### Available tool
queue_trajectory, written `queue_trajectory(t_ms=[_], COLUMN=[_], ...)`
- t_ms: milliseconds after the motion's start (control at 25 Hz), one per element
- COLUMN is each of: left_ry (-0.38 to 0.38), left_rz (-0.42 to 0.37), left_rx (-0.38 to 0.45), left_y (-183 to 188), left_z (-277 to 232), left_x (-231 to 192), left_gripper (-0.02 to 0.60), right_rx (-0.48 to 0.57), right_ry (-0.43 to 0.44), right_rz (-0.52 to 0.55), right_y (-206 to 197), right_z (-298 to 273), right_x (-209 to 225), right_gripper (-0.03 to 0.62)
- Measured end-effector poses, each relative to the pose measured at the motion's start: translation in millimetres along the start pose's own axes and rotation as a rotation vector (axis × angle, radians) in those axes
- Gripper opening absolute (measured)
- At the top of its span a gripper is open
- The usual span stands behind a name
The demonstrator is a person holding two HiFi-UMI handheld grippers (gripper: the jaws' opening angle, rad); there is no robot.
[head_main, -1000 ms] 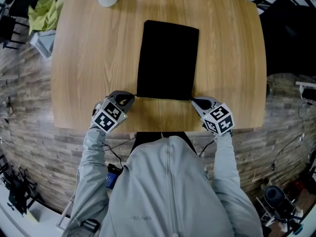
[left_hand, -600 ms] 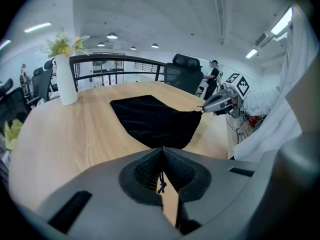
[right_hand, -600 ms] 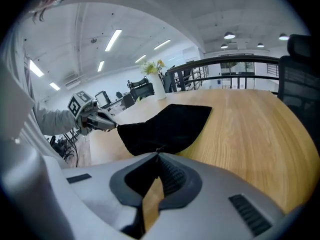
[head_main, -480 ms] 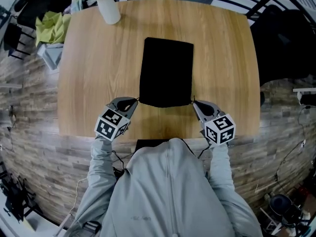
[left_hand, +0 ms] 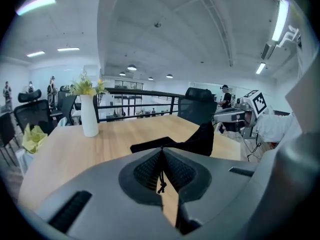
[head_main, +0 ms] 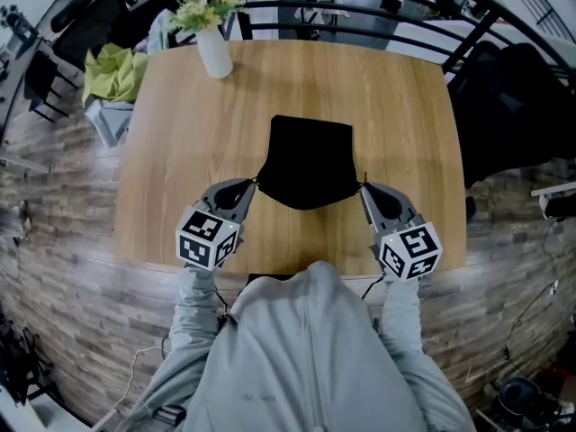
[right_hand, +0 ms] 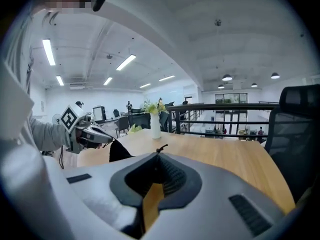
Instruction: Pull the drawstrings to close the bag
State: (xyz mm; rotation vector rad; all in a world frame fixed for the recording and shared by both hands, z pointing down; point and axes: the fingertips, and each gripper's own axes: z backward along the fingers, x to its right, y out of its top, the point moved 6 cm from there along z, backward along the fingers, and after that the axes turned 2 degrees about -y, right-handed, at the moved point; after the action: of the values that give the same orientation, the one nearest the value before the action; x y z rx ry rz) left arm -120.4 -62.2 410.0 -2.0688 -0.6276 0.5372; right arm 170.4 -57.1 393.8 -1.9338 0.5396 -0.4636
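The black drawstring bag (head_main: pixel 309 165) lies in the middle of the wooden table (head_main: pixel 180 151), its near edge bunched into a curve. My left gripper (head_main: pixel 251 185) is shut on the left drawstring at the bag's near left corner. In the left gripper view the knotted cord end (left_hand: pixel 161 185) hangs between the closed pads, with the bag (left_hand: pixel 197 139) just beyond. My right gripper (head_main: pixel 364 187) is shut on the right drawstring at the near right corner. In the right gripper view that cord's tip (right_hand: pixel 161 148) pokes out above the closed jaws, and the bag (right_hand: pixel 119 152) and left gripper (right_hand: pixel 102 138) show at left.
A white vase of flowers (head_main: pixel 214 54) stands at the table's far left corner. A black railing (head_main: pixel 360 12) runs behind the table. A chair with green cloth (head_main: pixel 110 68) sits left of it and a dark chair (head_main: pixel 513 106) to the right. The table's near edge lies under both grippers.
The bag has gone from a flat rectangle to a shorter shape with its near edge gathered and curved. Both grippers stay shut on the cords at its corners, and the head view has tilted up.
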Motion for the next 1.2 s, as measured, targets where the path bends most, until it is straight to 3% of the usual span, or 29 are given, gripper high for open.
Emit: queue_trajectory(t_ms=[280,520,920,1200], left_ry=[0.091,0.088,0.092,0.149], left_rz=[-0.002,0.057,0.061,0.057], left_rx=[0.182,0.263,0.264,0.226], left_y=[45,65,67,60], left_z=[19,31,30,33], left_x=[7,13,18,13], left_gripper=[0.028,0.028,0.028,0.026], right_rx=[0.157,0.231,0.222,0.183], right_ry=[-0.053,-0.057,-0.088,-0.185], right_rz=[0.057,0.096,0.108,0.136], right_y=[50,71,71,64], right_z=[18,31,34,38], right_x=[7,8,11,19], right_gripper=[0.023,0.023,0.023,0.023])
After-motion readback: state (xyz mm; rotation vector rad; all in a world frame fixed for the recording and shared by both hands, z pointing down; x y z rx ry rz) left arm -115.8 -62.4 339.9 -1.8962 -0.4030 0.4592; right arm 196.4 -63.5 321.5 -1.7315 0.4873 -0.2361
